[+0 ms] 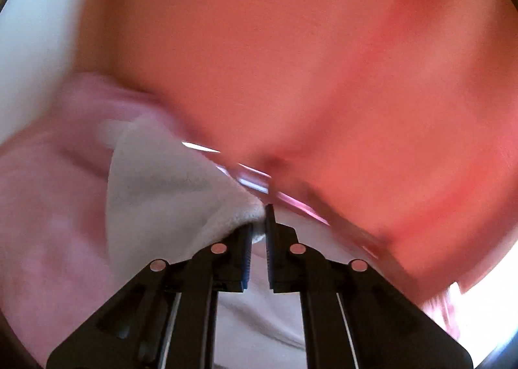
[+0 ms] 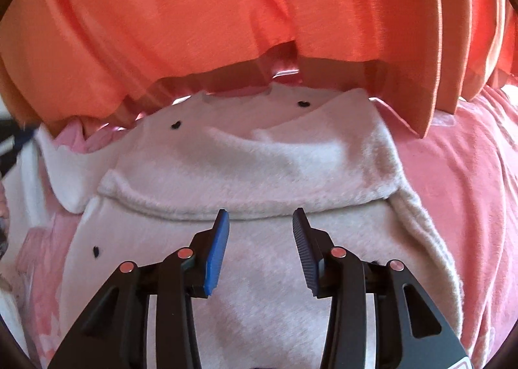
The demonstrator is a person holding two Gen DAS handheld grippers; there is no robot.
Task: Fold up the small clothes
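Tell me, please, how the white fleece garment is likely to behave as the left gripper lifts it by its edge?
Probably floppy: the white fleece garment already creases and bunches. Its napped pile likely resists slipping where the left gripper pinches it. It looks light, so the unheld part should drape and trail.

Motion blur smears the orange curtain (image 1: 291,45); pink cloth (image 1: 48,207) indistinct.

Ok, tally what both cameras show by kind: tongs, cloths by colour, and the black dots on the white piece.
tongs: 2, left tongs shut on the white fleece garment, right tongs open
white fleece garment: 1
pink cloth: 1
orange pleated fabric: 1
black dots: 3
total: 8
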